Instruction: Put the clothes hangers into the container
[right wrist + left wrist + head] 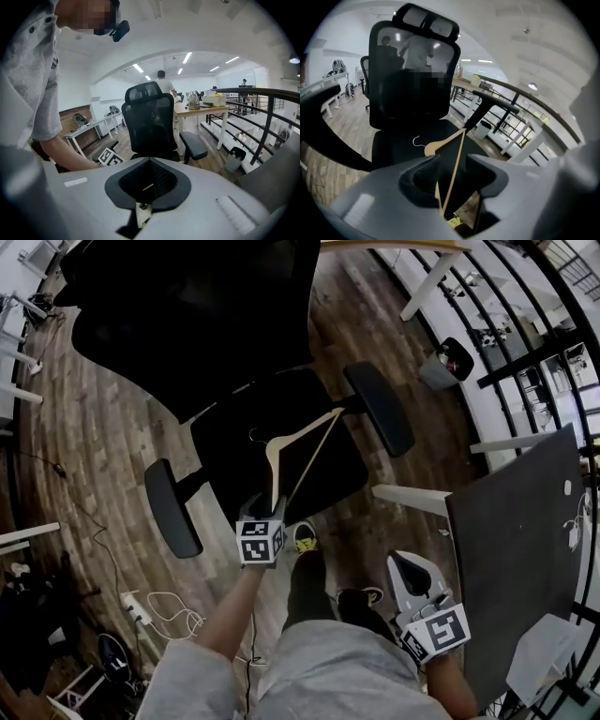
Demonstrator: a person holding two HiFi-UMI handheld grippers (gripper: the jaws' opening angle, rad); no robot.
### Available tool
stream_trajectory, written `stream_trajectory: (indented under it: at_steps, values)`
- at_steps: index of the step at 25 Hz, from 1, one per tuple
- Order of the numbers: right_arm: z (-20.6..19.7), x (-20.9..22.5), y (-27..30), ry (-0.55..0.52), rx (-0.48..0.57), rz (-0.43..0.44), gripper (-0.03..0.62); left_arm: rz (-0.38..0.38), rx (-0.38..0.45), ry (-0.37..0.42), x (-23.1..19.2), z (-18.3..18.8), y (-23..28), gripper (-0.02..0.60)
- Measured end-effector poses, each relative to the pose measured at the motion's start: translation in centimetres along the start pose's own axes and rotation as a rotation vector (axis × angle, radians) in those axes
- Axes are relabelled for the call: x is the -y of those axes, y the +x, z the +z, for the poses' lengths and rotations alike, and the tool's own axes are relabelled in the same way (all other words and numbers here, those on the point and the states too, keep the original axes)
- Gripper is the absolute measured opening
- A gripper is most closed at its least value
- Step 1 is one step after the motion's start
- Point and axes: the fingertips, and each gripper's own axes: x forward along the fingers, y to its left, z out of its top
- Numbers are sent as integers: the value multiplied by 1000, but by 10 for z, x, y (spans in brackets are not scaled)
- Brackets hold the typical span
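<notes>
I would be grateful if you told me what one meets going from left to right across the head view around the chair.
left armrest → wooden hanger → right armrest → dark table

Tan hanger point(302, 429), black chair point(234, 442), brown plank floor point(103, 437), seemingly yellow-trimmed shoe point(305, 538).

Black office chair seat point(225, 460) (over wood floor point(103, 446)) carries one wooden hanger point(274, 446).
</notes>
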Motion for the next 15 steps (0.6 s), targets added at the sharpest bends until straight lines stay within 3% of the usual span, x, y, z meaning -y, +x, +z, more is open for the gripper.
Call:
stream_trajectory:
  at_steps: [6, 15]
  values:
    - [-31, 8, 42, 22, -115, 12, -3, 75, -134, -107, -44, -50, 90, 208]
    - [-59, 19, 82, 45, -262, -3, -3, 159, -358, -119, -73, -104, 169, 187]
